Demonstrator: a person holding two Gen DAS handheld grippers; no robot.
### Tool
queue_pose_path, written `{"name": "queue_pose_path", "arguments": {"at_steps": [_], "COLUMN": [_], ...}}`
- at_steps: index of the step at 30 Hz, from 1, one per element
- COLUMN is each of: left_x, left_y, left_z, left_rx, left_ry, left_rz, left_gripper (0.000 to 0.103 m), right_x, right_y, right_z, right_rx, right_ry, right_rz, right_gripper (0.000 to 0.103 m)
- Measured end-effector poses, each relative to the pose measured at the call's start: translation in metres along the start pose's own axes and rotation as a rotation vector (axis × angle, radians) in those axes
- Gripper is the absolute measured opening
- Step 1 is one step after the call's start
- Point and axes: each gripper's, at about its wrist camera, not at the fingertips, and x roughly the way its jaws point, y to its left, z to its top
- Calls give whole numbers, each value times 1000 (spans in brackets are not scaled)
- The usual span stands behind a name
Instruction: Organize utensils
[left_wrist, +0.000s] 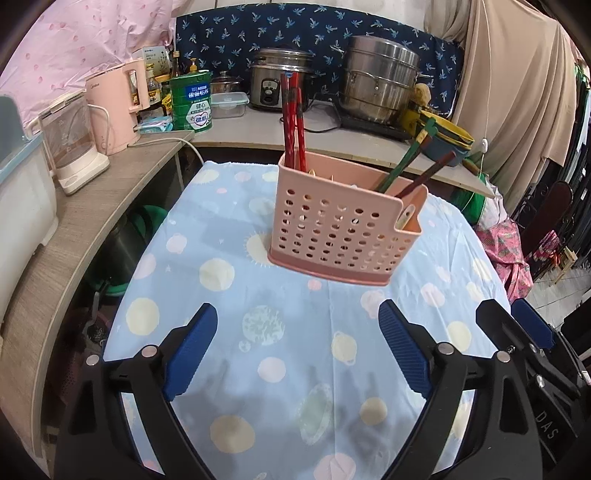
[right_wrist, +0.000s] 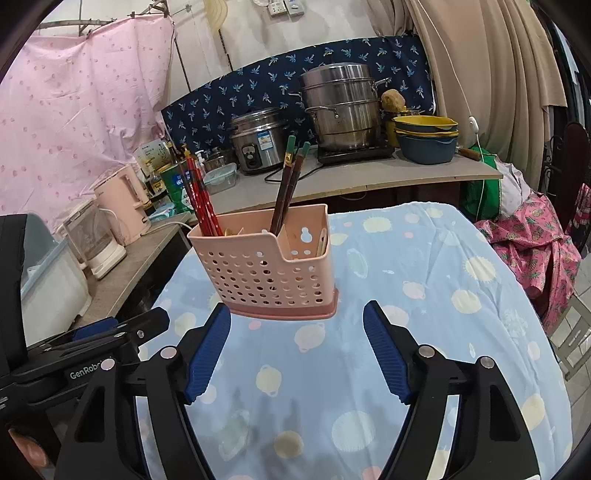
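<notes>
Left wrist view shows a pink perforated caddy (left_wrist: 334, 229) standing upright on a table under a blue dotted cloth (left_wrist: 229, 306). Red chopsticks (left_wrist: 293, 122) stand nearly upright in its far-left corner, and dark chopsticks with green tops (left_wrist: 404, 162) lean out to the right. A pale utensil (left_wrist: 404, 218) lies in the small notched compartment at the right end; what else sits low in the caddy cannot be told.

The left gripper (left_wrist: 297, 350) hangs over bare cloth with its jaws spread wide and nothing between the blue pads; the caddy stands ahead of them, apart. The right gripper (right_wrist: 297, 350) likewise has its jaws wide and empty, and in its own view the caddy (right_wrist: 264, 271) sits just beyond the fingertips, its base near the left pad but seemingly not touched. From there the red chopsticks (right_wrist: 199, 199) lean left, the dark pair (right_wrist: 290, 184) rises from the middle.

Behind the table runs a counter (left_wrist: 258, 129) carrying a rice cooker (left_wrist: 280, 81), a stacked steel steamer (left_wrist: 380, 88), a green tin (left_wrist: 192, 103), a pink kettle (left_wrist: 114, 107) and stacked bowls (right_wrist: 426, 138). Each gripper shows at the edge of the other's view. Nothing lies between jaws and caddy.
</notes>
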Motion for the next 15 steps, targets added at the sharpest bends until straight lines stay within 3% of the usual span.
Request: {"name": "queue_pose_path", "arguments": {"at_steps": [15], "left_x": [1], "left_y": [4], "left_z": [-26], "left_rx": [-1], "left_ry": [35], "left_rz": [57], "left_gripper": [94], "right_x": [-8], "right_y": [7], "right_z": [-22], "right_rx": [-42], "right_ry": [31], "right_rz": [-43], "right_gripper": [77]}}
